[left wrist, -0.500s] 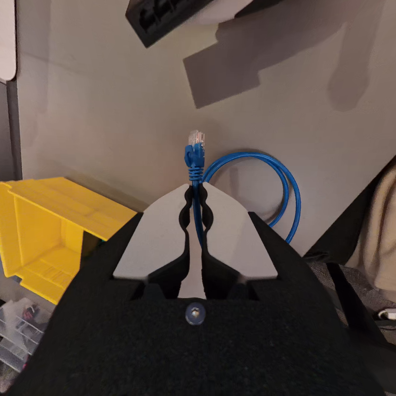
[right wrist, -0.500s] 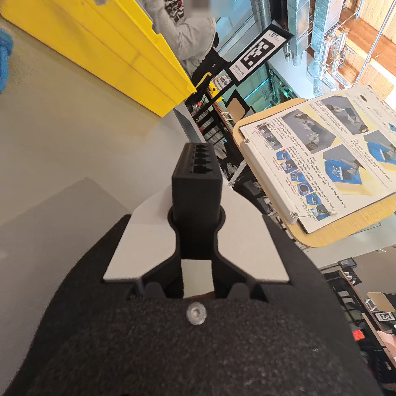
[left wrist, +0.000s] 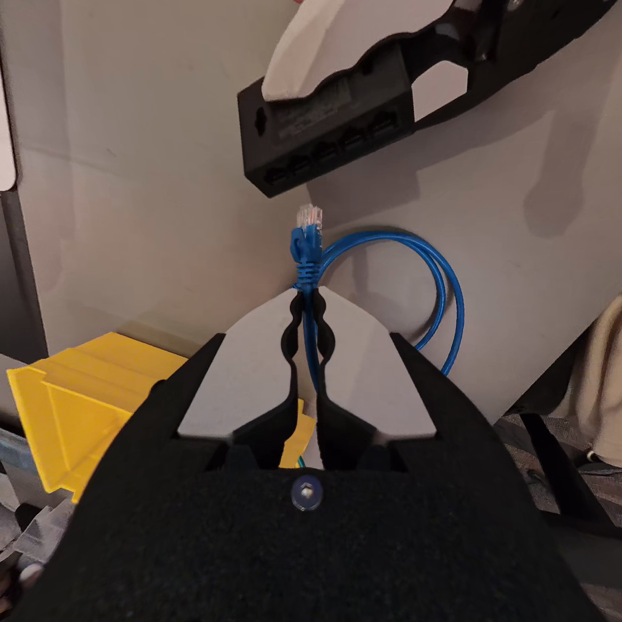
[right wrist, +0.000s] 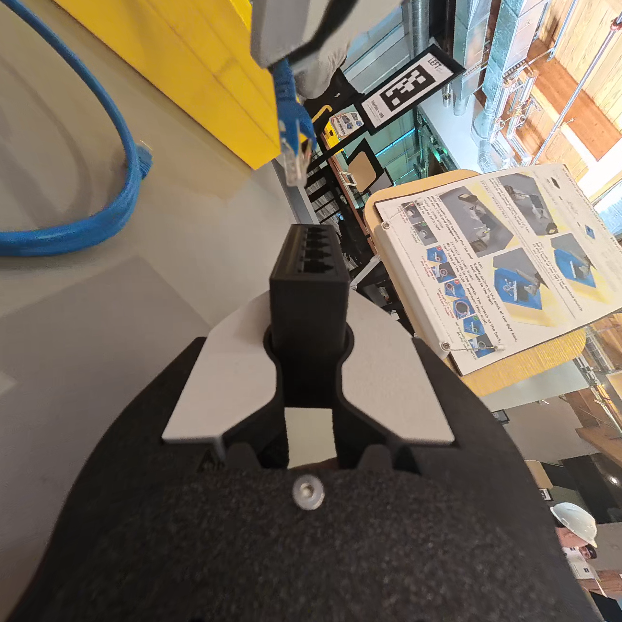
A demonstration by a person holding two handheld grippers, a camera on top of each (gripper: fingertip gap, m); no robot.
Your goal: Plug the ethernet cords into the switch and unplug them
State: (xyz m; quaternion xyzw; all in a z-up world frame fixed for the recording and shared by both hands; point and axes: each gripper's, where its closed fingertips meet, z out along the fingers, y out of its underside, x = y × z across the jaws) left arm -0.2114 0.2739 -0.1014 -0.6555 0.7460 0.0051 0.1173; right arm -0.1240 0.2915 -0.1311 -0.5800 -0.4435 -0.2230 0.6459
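My left gripper (left wrist: 308, 294) is shut on a blue ethernet cord (left wrist: 451, 296) just behind its plug (left wrist: 307, 235), which sticks up past the fingertips with its clear tip free. The cord loops over the grey table behind. My right gripper (right wrist: 309, 333) is shut on a black switch (right wrist: 308, 272) with a row of several ports facing away from me. In the left wrist view the switch (left wrist: 323, 134) hangs a short way above the plug, ports toward it, apart from it. In the right wrist view the plug (right wrist: 292, 134) hangs just above the switch's ports, and the cord (right wrist: 111, 202) loops at the left.
A yellow bin (left wrist: 80, 410) lies at the left of the left wrist view and shows in the right wrist view (right wrist: 188, 67) at the top. An instruction board (right wrist: 505, 269) on a wooden stand is at the right. Black chair parts (left wrist: 555, 471) are at the lower right.
The switch in my right gripper and the plug in my left gripper have come much closer together; the switch now hangs just above the plug. The plug and cord have entered the right wrist view.
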